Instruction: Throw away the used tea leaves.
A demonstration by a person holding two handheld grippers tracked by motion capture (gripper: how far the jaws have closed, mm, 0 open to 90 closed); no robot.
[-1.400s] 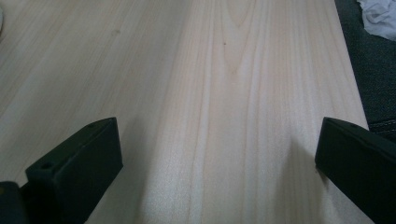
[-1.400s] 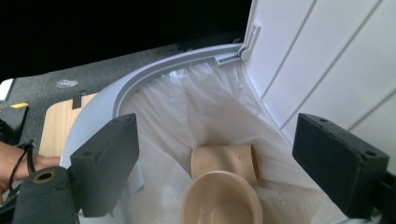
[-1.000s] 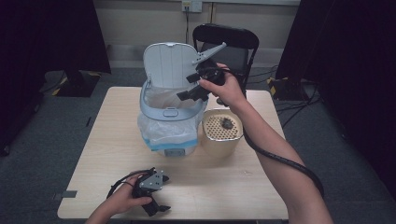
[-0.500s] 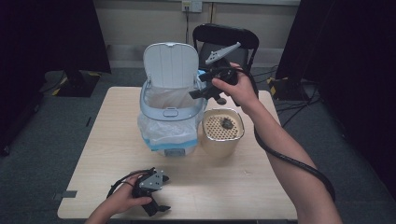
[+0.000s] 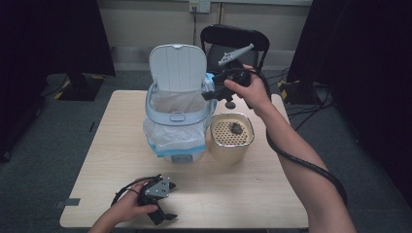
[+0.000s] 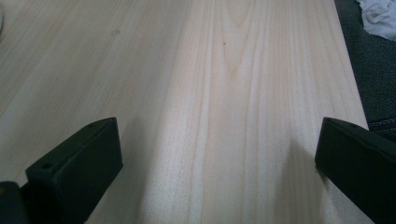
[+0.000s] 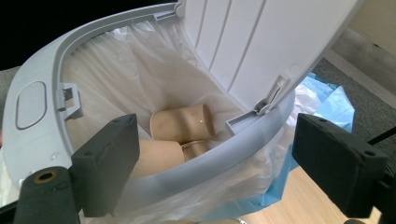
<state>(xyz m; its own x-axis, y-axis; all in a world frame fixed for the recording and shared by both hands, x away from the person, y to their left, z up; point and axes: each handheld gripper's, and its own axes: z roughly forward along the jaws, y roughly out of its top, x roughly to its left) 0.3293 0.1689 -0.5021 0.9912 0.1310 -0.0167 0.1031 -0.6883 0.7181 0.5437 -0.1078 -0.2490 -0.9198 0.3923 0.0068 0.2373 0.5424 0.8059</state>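
High view: small lidded bin point(image 5: 176, 121) on the wooden table point(image 5: 252, 194), lid point(image 5: 176, 65) up, white liner inside. Just right of the bin, a beige perforated container point(image 5: 231, 137) holding a dark lump point(image 5: 236, 128). Right gripper point(image 5: 214, 93) raised at the bin's upper right rim. Left gripper point(image 5: 163, 217) well in front of the bin, near the table's front edge.

Left gripper view: jaws spread wide over bare tabletop point(image 6: 224, 93), gripping nothing.

Right gripper view: jaws wide apart, empty, above the bin's rim point(image 7: 187, 172); paper cups point(image 7: 182, 123) lying inside the liner point(image 7: 107, 79).
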